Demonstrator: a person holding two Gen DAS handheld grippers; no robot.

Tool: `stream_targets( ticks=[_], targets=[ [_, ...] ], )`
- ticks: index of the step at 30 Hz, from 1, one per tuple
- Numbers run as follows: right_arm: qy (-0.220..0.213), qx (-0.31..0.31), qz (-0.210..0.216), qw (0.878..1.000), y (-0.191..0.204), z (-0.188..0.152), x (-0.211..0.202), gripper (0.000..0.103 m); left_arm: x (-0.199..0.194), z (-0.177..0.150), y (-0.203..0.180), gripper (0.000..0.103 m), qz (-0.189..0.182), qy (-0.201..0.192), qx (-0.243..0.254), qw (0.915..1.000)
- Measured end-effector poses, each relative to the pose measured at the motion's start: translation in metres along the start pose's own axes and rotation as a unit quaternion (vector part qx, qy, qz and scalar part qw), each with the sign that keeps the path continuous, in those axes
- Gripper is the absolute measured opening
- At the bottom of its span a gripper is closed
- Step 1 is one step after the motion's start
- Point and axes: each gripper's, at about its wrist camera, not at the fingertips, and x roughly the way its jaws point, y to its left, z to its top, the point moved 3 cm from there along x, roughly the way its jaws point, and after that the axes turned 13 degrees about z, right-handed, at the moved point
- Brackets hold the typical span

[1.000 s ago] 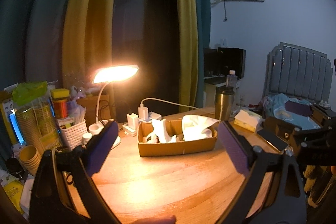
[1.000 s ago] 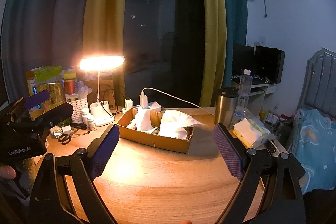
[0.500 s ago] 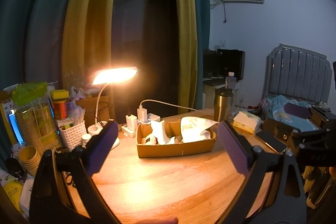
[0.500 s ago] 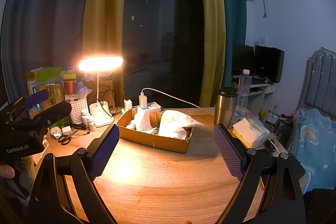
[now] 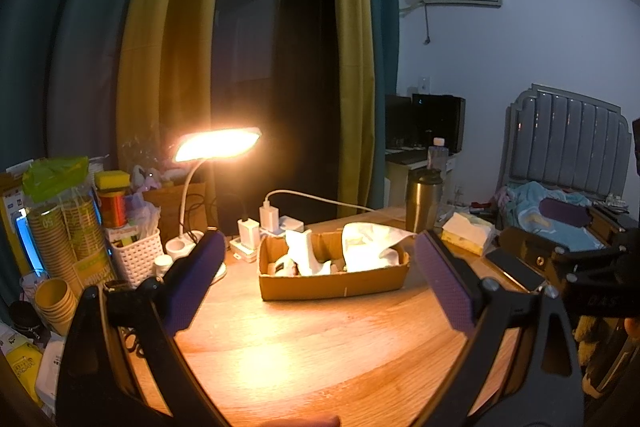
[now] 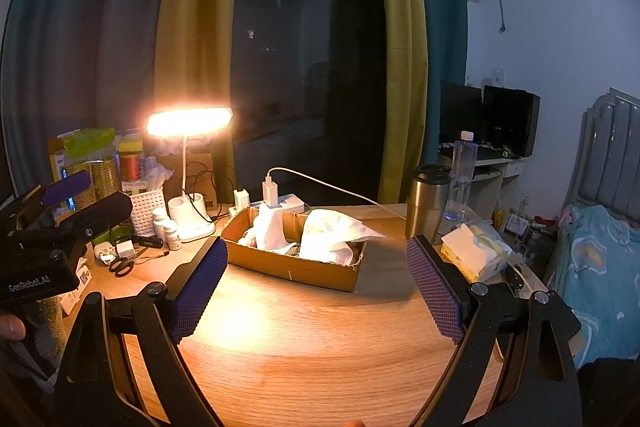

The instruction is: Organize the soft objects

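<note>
A low cardboard box [image 5: 334, 281] [image 6: 296, 267] stands on the round wooden table [image 5: 320, 347] [image 6: 312, 347]. Crumpled white cloths [image 5: 370, 245] [image 6: 332, 237] stick out of it. My left gripper [image 5: 320, 281] is open and empty, held above the table in front of the box. My right gripper [image 6: 316, 285] is open and empty too, also short of the box. The right gripper also shows at the right edge of the left wrist view [image 5: 576, 255], and the left gripper shows at the left of the right wrist view [image 6: 60, 227].
A lit desk lamp [image 5: 216, 147] [image 6: 188, 121], chargers [image 5: 270, 219], a white basket [image 5: 134, 255], paper cups [image 5: 56, 299] and scissors [image 6: 120, 265] crowd the left. A steel tumbler [image 6: 428, 201], water bottle [image 6: 460, 179] and tissue pack [image 6: 478, 253] stand right. A bed [image 6: 592, 267] lies beyond.
Both grippers stay open. The left wrist view has shifted slightly, the box sitting a little lower and more centred; the right view is nearly unchanged.
</note>
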Motion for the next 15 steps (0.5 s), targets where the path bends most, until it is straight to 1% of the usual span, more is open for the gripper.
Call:
stream_targets(
  ticks=[15],
  targets=[
    [0.003, 0.002, -0.001, 1.000, -0.0016, -0.0008, -0.0034, 0.093, -0.0036, 0.0004, -0.0049, 0.097, -0.009, 0.000, 0.000, 1.0000]
  ],
)
